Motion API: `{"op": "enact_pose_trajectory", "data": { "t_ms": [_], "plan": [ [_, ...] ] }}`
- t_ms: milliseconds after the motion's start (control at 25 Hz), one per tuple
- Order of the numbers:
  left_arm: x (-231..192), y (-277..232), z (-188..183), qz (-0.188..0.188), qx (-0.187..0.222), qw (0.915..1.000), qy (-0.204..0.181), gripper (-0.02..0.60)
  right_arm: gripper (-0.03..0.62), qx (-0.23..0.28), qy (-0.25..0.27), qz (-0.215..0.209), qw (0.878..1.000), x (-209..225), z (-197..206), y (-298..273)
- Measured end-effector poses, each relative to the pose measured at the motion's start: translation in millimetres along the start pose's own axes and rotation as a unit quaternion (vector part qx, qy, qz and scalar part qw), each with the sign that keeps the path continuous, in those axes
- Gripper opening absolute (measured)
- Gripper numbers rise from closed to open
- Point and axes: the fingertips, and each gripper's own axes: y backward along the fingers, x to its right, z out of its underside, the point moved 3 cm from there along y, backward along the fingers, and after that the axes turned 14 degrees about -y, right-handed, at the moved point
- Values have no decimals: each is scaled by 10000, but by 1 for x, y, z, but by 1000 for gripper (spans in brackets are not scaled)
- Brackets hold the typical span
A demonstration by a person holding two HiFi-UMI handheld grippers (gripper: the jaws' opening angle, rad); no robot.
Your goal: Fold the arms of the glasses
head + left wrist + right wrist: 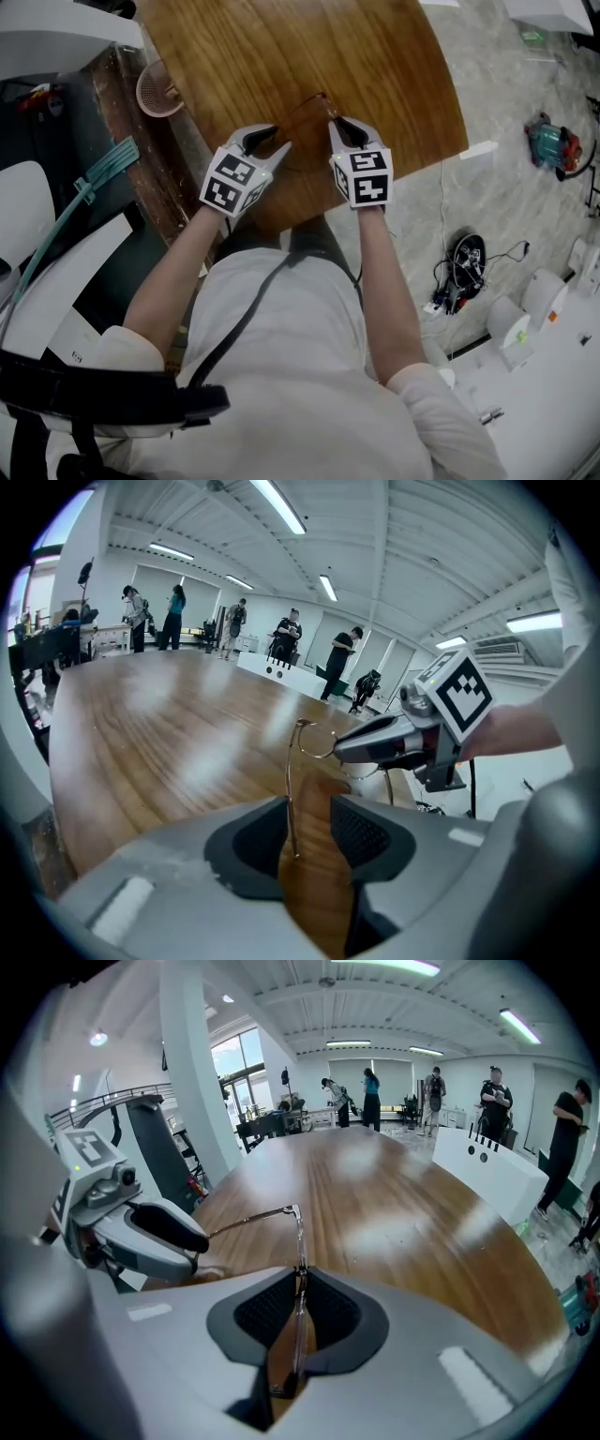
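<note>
Thin wire-framed glasses [309,103] hang just above the wooden table [394,56], between my two grippers. My right gripper [336,124] is shut on the front frame; in the right gripper view the rim [299,1241] runs straight through its jaws [300,1312]. One arm [248,1220] sticks out sideways toward my left gripper [202,1239]. In the left gripper view that arm [290,789] lies between the open jaws of my left gripper [309,832], close to the left pad, with a clear gap to the right pad. The right gripper [342,752] holds the lens rim beyond it.
A pink mesh basket [157,89] sits off the table's left edge. Cables and a dark device [464,267] lie on the floor at the right, with a teal tool [548,141] farther off. Several people [173,616] stand far behind the table, near a white counter [487,1171].
</note>
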Motion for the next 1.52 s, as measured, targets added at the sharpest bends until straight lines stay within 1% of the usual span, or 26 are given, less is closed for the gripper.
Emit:
{"op": "enact_pose_trajectory", "data": {
  "t_ms": [200, 320, 480, 800, 1000, 1120, 1280, 1360, 1400, 1440, 1520],
  "plan": [
    [29, -10, -10, 352, -19, 9989, -305, 156, 43, 148, -428, -121, 9989, 1, -2, 3],
    [46, -16, -12, 520, -58, 9977, -441, 156, 42, 217, -499, -158, 9984, -1, -1, 7],
    [50, -21, -10, 711, -92, 9958, -574, 156, 43, 250, -556, -226, 9979, -8, -1, 1],
    [66, -29, -18, 1296, -312, 9856, -1036, 156, 43, 253, -474, -512, 9972, -20, -2, 4],
    [73, -34, -16, 1568, -477, 9794, -1179, 155, 41, 191, -228, -668, 9973, -33, 2, 4],
    [73, -33, -16, 1617, -501, 9779, -1225, 153, 41, 199, -115, -713, 9972, -38, 3, 5],
    [71, -30, -16, 1606, -472, 9783, -1218, 152, 41, 242, -143, -753, 9968, -39, 3, 4],
    [68, -26, -16, 1516, -407, 9814, -1107, 154, 41, 370, -287, -725, 9963, -35, 1, 6],
    [65, -23, -16, 1432, -342, 9838, -1020, 168, 41, 446, -382, -706, 9958, -33, -1, 8],
    [61, -19, -18, 1323, -248, 9866, -921, 184, 41, 515, -456, -680, 9953, -30, -2, 9],
    [52, -7, -24, 1095, 16, 9916, -682, 186, 41, 636, -542, -614, 9946, -23, -6, 12]
  ]
}}
